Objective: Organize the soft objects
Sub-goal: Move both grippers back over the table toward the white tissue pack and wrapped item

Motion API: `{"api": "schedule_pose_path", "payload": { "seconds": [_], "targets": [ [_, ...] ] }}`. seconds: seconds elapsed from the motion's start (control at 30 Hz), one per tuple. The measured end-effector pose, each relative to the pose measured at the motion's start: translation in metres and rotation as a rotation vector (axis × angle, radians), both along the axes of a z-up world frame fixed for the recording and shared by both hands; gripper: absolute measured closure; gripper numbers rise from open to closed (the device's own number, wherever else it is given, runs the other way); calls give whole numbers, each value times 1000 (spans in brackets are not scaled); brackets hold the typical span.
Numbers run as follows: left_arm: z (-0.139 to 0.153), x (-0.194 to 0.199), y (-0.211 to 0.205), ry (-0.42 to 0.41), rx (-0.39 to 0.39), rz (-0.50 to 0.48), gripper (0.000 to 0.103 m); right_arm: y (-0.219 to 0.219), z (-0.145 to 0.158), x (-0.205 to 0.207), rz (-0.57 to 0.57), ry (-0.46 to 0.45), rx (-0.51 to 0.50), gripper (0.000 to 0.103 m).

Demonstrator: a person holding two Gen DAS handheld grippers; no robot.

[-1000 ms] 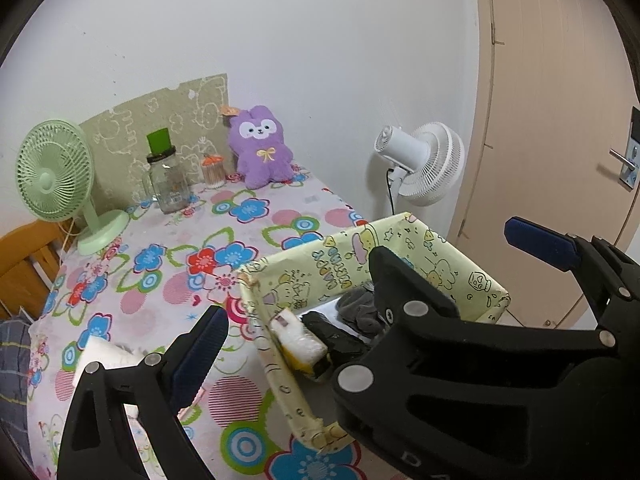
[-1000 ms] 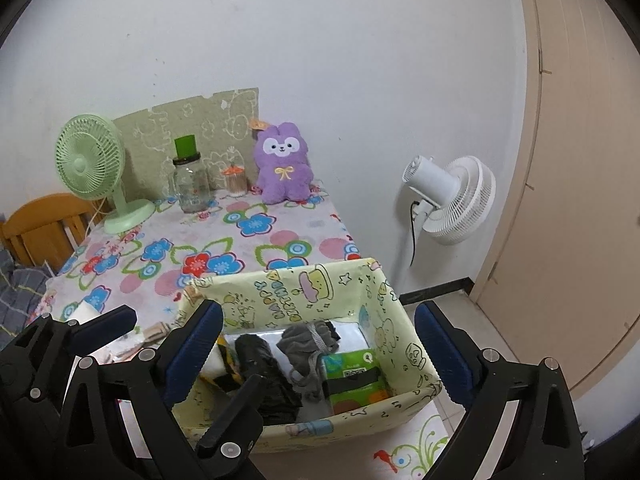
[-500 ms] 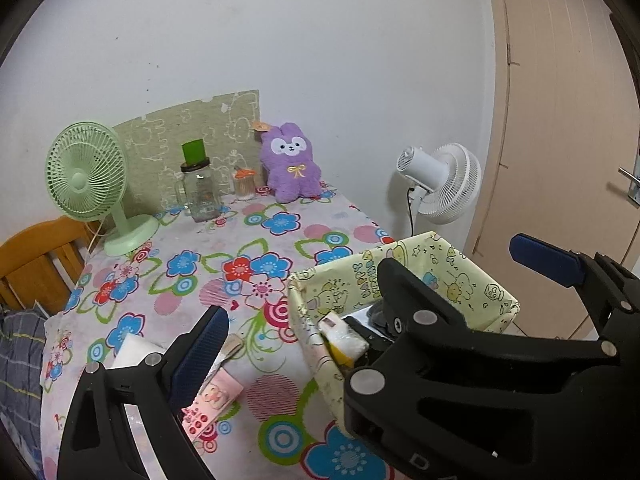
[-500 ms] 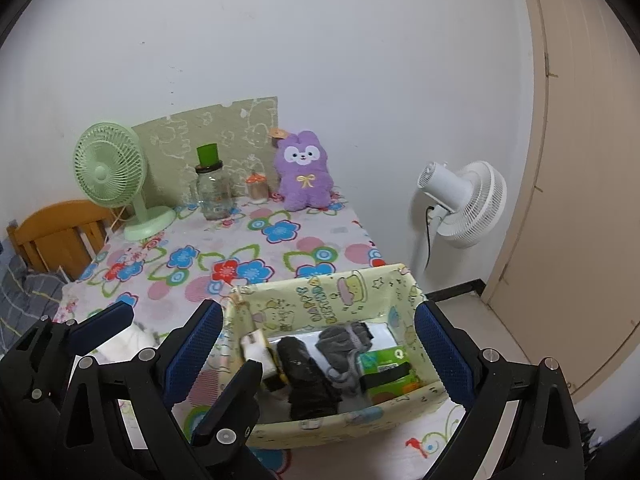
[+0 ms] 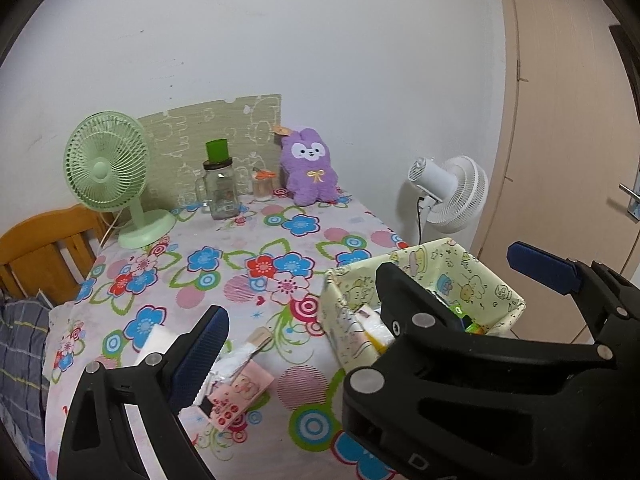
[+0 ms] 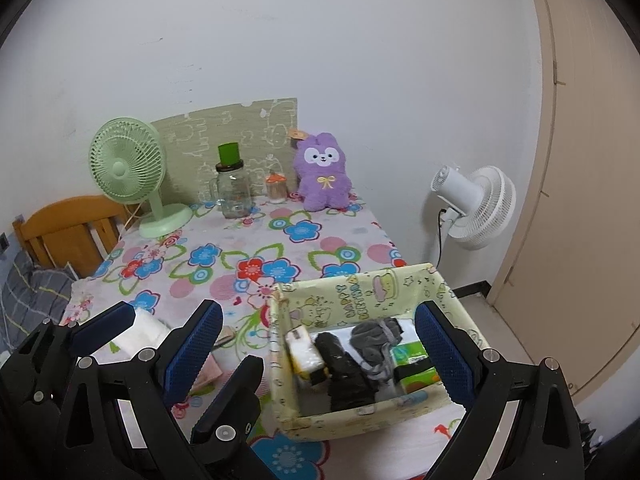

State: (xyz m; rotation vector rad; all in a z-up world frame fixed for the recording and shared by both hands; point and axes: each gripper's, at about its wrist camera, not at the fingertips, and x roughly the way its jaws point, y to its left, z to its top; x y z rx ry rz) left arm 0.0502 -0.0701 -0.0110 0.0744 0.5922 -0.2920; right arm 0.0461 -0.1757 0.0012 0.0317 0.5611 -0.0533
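A yellow cartoon-print fabric box (image 6: 452, 292) stands at the table's front right; it also shows in the left wrist view (image 5: 480, 276). It holds a dark grey cloth (image 6: 376, 338), a black bundle (image 6: 344, 368), a green tissue pack (image 6: 414, 362) and a white-yellow pack (image 6: 304, 354). A purple plush bunny (image 6: 324, 178) sits at the back by the wall. A white tissue pack (image 6: 144, 330) and a pink pack (image 5: 240, 394) lie front left. My right gripper (image 6: 318, 350) is open and empty above the box. My left gripper (image 5: 370, 300) is open and empty beside it.
A green desk fan (image 6: 132, 176), a glass jar with green lid (image 6: 232, 188) and a small orange-capped jar (image 6: 277, 190) stand at the back. A white floor fan (image 6: 476, 208) stands right of the table, a wooden chair (image 6: 68, 232) left. A door (image 6: 592, 160) is at right.
Both grippers have pulled back and up from the table, so more of the tablecloth and the packs at the front left show. Both stay open and empty.
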Motion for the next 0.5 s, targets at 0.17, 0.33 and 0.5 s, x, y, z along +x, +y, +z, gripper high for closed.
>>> {"api": "schedule_pose_path", "payload": {
  "seconds": [0.17, 0.33, 0.5],
  "targets": [
    [0, -1, 15, -4, 0, 26, 7, 15, 0, 2, 12, 4, 7, 5],
    [-4, -2, 28, -1, -1, 41, 7, 29, -3, 4, 28, 9, 3, 5],
    [-8, -3, 37, -11, 10, 58, 7, 40, -9, 7, 44, -3, 13, 5]
  ]
}}
